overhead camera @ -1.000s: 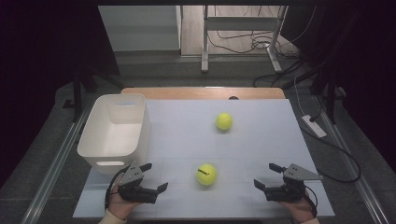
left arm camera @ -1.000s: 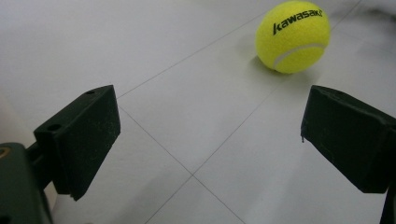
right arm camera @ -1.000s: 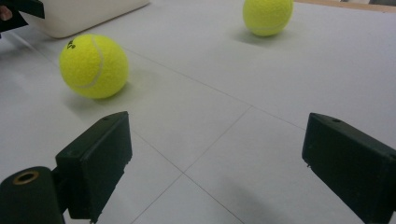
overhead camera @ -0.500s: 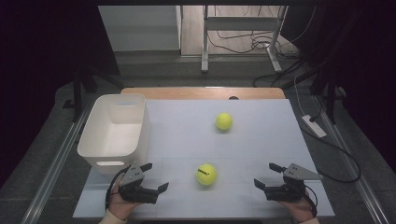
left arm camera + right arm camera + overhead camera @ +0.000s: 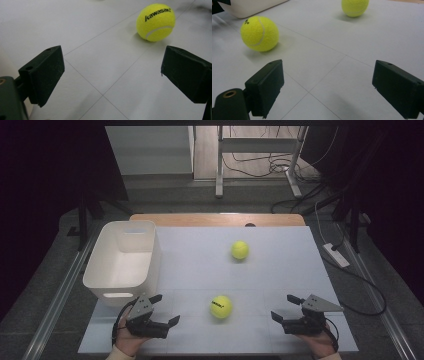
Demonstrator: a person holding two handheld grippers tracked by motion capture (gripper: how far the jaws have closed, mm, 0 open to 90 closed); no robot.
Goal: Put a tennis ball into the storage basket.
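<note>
My left tongs (image 5: 166,309) and right tongs (image 5: 283,307) rest spread, empty, near the white desk's (image 5: 280,270) front edge, flanking the round yellow felt tennis ball (image 5: 221,307), its lettering facing left.

The high view looks down from above the table (image 5: 280,255). Each gripper view sits low and close to it. All three share the near ball (image 5: 221,306) (image 5: 155,22) (image 5: 259,33), at 10 o'clock in the right one.

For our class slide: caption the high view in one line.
Two open tongs, left and right, flank a tennis ball beside a white bin.
</note>
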